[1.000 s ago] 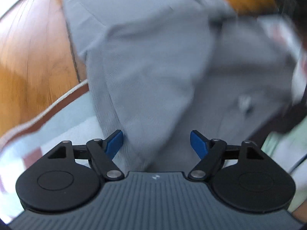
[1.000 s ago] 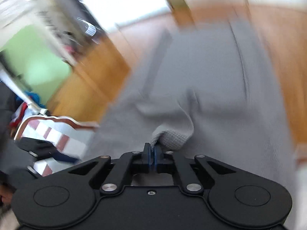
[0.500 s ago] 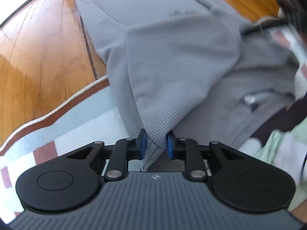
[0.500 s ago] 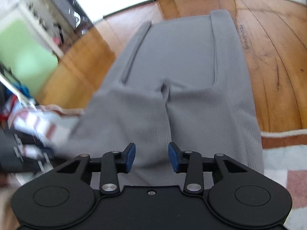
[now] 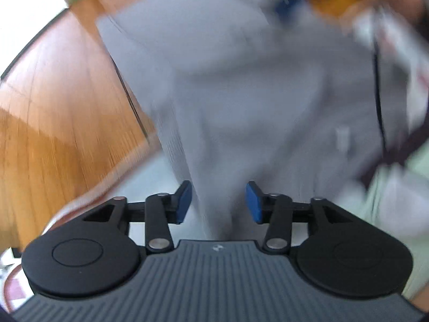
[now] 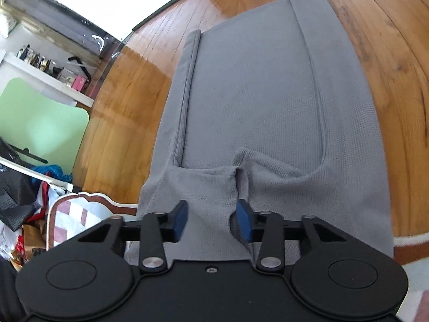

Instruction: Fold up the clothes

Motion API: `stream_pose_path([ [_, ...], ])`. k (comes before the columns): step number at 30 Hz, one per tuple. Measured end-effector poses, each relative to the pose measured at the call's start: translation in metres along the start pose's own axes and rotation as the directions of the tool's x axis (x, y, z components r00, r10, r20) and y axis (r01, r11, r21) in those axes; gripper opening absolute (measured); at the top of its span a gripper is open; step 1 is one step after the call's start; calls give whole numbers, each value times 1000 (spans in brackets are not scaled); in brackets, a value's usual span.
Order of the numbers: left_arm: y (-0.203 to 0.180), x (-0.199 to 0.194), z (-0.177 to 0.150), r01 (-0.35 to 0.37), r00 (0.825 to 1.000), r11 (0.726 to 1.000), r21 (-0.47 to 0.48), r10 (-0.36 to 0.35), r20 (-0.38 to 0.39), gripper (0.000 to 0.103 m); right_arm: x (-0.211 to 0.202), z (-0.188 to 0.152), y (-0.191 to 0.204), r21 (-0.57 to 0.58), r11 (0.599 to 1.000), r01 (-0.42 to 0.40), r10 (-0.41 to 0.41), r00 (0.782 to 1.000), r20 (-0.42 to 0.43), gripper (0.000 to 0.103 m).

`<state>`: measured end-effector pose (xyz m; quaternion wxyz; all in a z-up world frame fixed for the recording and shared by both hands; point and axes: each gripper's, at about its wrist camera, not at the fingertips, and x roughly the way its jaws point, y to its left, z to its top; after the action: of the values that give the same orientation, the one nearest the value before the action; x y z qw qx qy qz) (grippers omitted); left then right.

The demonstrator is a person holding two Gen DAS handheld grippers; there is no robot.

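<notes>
A grey knit garment (image 6: 254, 94), seemingly trousers, lies flat on the wooden floor (image 6: 128, 102) with its near end on a rug. My right gripper (image 6: 211, 218) hovers low over the rumpled near end. Its jaws are closing with a raised fold of the cloth between the blue pads (image 6: 179, 217), which do not pinch it. In the blurred left wrist view the same grey garment (image 5: 241, 94) fills the middle. My left gripper (image 5: 219, 202) is above its near edge, jaws opening, grey cloth showing between the pads but not gripped.
A pale patterned rug (image 6: 410, 263) with a brown border lies under the garment's near end. A green board (image 6: 40, 123), a white shelf (image 6: 48, 77) and piled bags (image 6: 21, 193) stand left. Light green cloth (image 5: 388, 187) sits at the right of the left view.
The left gripper, shut on the garment's edge half a second ago, has let it go and risen. The right gripper released a fold a second ago, shifted sideways, and its jaws have narrowed slightly.
</notes>
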<state>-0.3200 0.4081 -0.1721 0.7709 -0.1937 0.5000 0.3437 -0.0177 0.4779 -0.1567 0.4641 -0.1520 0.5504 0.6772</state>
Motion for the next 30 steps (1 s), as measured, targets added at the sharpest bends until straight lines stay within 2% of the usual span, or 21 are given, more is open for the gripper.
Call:
stream_pose_path([
  [2,24,1,16,84,993,989,-123,-73,92,45,5,3,2,-31,999,13,-13,1000,-10,34],
  [4,48,12,25,193,972,949,-249,-151,178,45,19,9,4,-48,999,17,-18,999,-28,33],
  [6,55,34,14,232,966,929,-290,-184,184,45,35,13,3,-50,998,22,-24,998,-51,33],
  [10,58,69,-28,224,974,931,-288,-208,86,42,69,14,0,-51,996,76,-80,994,-78,35],
  [12,61,66,-36,247,968,927,-284,-225,107,42,75,9,1,-66,993,93,-97,994,-52,34],
  [13,62,65,-35,251,968,923,-292,-231,102,42,74,9,4,-94,990,106,-109,993,-32,26],
  [14,63,65,-35,254,967,919,-302,-235,100,42,73,8,7,-124,985,119,-121,993,-11,10],
  [15,64,66,-36,257,966,915,-311,-238,98,42,69,6,14,-185,973,142,-136,990,42,5],
  [17,64,64,-36,255,967,914,-315,-238,92,42,58,9,21,-255,948,192,-156,976,153,5],
  [18,64,63,-36,252,968,915,-315,-236,88,42,54,12,20,-244,947,210,-168,969,183,2],
  [20,62,61,-38,242,970,919,-310,-229,79,42,50,18,17,-238,942,238,-188,958,215,2],
  [23,61,65,-34,233,972,923,-307,-222,72,43,55,26,15,-268,910,315,-270,943,194,2],
  [24,62,68,-32,234,972,923,-307,-222,72,43,54,26,16,-269,906,327,-285,941,183,4],
  [25,64,68,-30,237,972,921,-308,-225,74,45,49,22,20,-263,917,299,-260,950,174,8],
  [27,70,67,-28,249,968,914,-319,-235,82,47,40,14,28,-252,937,244,-209,965,157,11],
  [28,72,66,-27,249,968,913,-323,-234,85,51,35,5,32,-257,942,217,-182,971,153,26],
  [29,75,65,-26,249,969,912,-327,-233,87,57,30,-5,36,-262,946,190,-155,977,149,35],
  [30,77,63,-25,245,970,911,-332,-229,86,72,24,-15,41,-268,949,165,-130,981,144,44],
])
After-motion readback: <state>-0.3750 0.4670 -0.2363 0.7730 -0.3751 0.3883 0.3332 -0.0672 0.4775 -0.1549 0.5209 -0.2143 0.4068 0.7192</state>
